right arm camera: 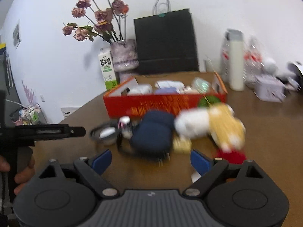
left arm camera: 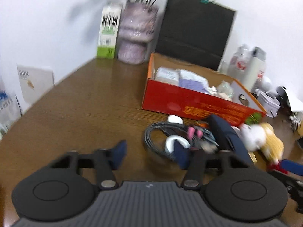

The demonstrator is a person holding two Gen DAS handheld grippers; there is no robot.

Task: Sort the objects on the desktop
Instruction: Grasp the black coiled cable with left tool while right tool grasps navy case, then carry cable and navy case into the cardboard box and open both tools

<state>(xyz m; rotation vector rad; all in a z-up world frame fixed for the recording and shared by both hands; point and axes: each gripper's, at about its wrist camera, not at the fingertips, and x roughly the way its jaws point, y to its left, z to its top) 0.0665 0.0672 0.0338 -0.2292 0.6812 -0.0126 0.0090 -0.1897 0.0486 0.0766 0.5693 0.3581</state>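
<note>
A red cardboard box (left arm camera: 189,104) (right arm camera: 162,102) with packets inside stands on the brown desk (left arm camera: 85,113). In front of it lies a blurred heap: a navy pouch (left arm camera: 225,132) (right arm camera: 153,132), a white and yellow plush toy (left arm camera: 263,138) (right arm camera: 210,124), a coiled black cable (left arm camera: 151,140), a white curved piece (left arm camera: 176,141) and pink clips (left arm camera: 193,131). My left gripper (left arm camera: 150,156) is open, its right pad beside the cable coil. My right gripper (right arm camera: 151,161) is open just short of the navy pouch, holding nothing. The left gripper's body (right arm camera: 47,131) shows from the side, held by a hand.
At the back wall stand a milk carton (left arm camera: 108,34) (right arm camera: 108,68), a mottled vase (left arm camera: 137,34) (right arm camera: 124,56) of dried roses and a black paper bag (left arm camera: 195,34) (right arm camera: 165,41). A white bottle (right arm camera: 235,64), plastic bags and a small tin (right arm camera: 269,89) crowd the right. Bare desk lies left of the box.
</note>
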